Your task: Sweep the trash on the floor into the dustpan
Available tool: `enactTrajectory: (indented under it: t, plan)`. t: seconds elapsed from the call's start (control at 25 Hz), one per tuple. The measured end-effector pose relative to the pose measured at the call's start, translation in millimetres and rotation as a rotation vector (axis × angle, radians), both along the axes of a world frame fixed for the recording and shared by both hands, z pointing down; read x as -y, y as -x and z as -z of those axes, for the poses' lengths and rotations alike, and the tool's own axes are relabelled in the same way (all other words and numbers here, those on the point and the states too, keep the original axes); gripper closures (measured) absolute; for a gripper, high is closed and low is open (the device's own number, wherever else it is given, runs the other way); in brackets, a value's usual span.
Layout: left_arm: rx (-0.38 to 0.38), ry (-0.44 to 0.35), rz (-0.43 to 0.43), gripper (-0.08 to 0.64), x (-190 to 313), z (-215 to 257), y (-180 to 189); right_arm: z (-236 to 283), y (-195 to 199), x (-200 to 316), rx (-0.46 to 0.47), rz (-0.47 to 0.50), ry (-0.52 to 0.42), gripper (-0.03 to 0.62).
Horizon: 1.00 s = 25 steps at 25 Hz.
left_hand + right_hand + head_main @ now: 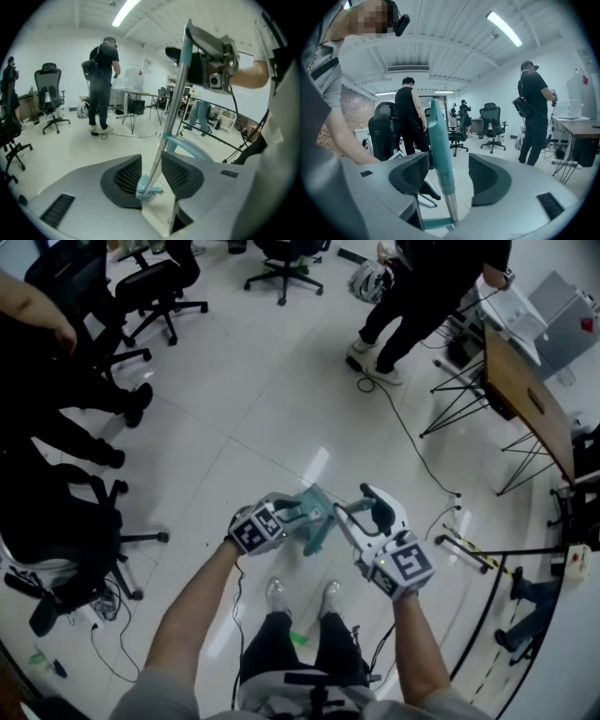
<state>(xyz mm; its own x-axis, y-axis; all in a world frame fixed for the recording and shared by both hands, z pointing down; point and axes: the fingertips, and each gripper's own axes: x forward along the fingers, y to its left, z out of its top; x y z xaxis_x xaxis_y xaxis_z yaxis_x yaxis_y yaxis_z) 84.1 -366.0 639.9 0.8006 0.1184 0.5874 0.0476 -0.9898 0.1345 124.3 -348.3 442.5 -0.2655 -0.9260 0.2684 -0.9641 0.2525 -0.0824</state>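
A person's left gripper (pixel 281 517) and right gripper (pixel 364 512) flank a long-handled teal dustpan (pixel 316 518) at lower centre of the head view. Left jaws stand partly open around its metal pole (pixel 164 140) without clamping; right jaws gape wide about its teal handle (pixel 439 150).

Glossy pale tile on the floor (pixel 272 409), smooth enough to mirror the ceiling lights. Matt grey moulded plastic on the left gripper (pixel 151 164) and right gripper (pixel 449 164); dark fingers (pixel 123 180) with a fine gridded, rubbery-looking face. Bare silvery metal, lightly shiny, along the pole (pixel 165 136). Smooth teal plastic sleeve on the handle (pixel 439 145), plain metal tube below. Brown wood grain on the table (pixel 534 404) top, thin black metal legs.
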Motion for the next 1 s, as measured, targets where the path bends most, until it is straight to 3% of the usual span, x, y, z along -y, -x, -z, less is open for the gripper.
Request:
enactTrajectory:
  t: [0.08, 0.12, 0.28, 0.4, 0.48, 0.6, 0.72, 1.0]
  plan:
    - [-0.063, -0.025, 0.076, 0.539, 9, 32, 9, 4, -3, -10, -0.004, -0.007, -0.001, 0.337]
    - [-0.088, -0.031, 0.112, 0.555, 12, 48, 14, 7, -4, -16, 0.003, -0.013, 0.004, 0.337]
    - [-0.211, 0.033, 0.245, 0.560, 6, 114, 22, 25, -19, -46, 0.060, -0.039, -0.022, 0.337]
    - [-0.277, 0.047, 0.299, 0.560, -14, 158, 22, 38, -30, -66, 0.072, -0.043, -0.048, 0.338]
    - [-0.307, 0.039, 0.332, 0.560, -29, 183, 20, 48, -37, -80, 0.057, -0.048, -0.083, 0.420]
    - [-0.339, 0.022, 0.382, 0.560, -55, 211, 20, 60, -42, -104, 0.060, -0.044, -0.121, 0.528]
    - [-0.362, -0.003, 0.426, 0.560, -77, 234, 20, 70, -41, -124, 0.068, -0.014, -0.123, 0.591]
    - [-0.376, -0.062, 0.465, 0.560, -132, 276, 14, 97, -21, -172, 0.138, 0.122, -0.168, 0.591]
